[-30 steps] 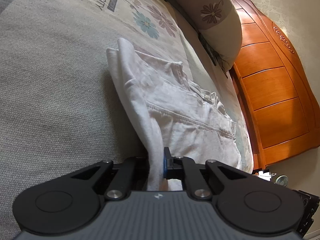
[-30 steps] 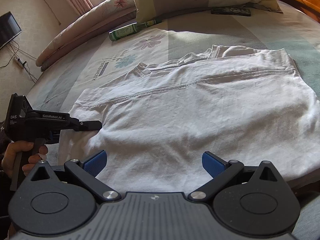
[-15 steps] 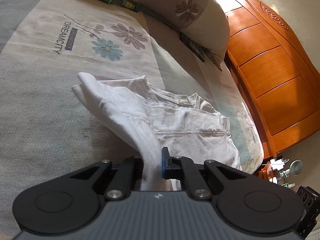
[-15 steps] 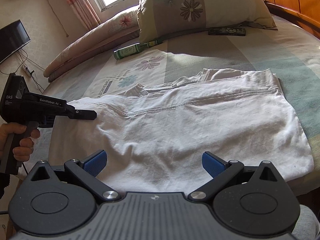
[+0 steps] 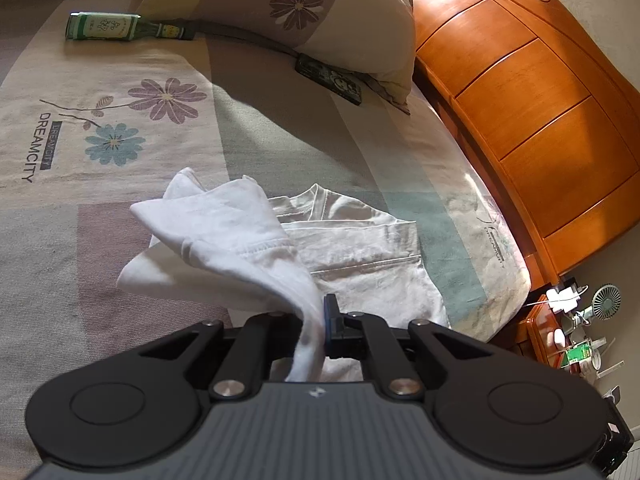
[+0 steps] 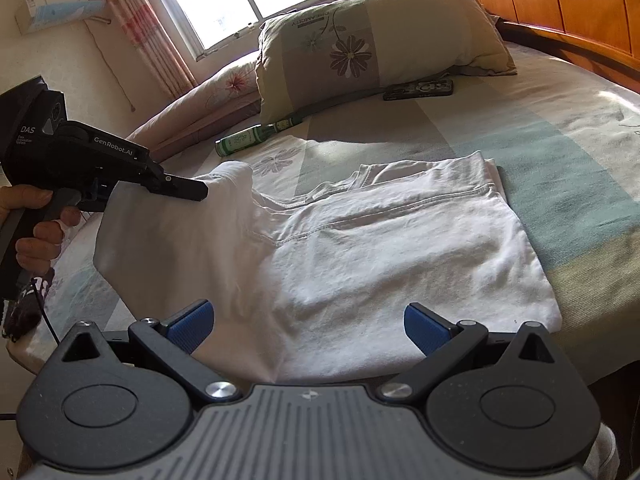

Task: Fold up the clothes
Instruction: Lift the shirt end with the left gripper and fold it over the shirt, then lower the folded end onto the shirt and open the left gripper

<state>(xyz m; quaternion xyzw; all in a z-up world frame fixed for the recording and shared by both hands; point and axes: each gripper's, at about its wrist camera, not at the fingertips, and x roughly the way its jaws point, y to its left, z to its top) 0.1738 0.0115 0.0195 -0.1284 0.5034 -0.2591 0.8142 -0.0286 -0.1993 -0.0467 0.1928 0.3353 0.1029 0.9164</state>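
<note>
A white T-shirt [image 6: 360, 256] lies on the bed, its left side lifted off the sheet. My left gripper [image 5: 320, 320] is shut on that raised edge of the T-shirt [image 5: 248, 240], and the cloth hangs in a fold from its jaws. In the right wrist view the left gripper [image 6: 188, 190] is held by a hand at the left and carries the cloth above the bed. My right gripper [image 6: 306, 324] stands open just above the shirt's near hem, nothing between its blue pads [image 6: 424, 326].
A green bottle [image 6: 248, 140] and a dark phone [image 6: 420, 90] lie by the flowered pillow [image 6: 372, 52] at the head of the bed. The wooden headboard [image 5: 520, 92] runs along the right. A nightstand with a small fan [image 5: 606, 298] stands beyond the bed's corner.
The left gripper has risen and swung over the bed with the shirt's edge, peeling that side up. The right gripper has drawn back a little and stayed open.
</note>
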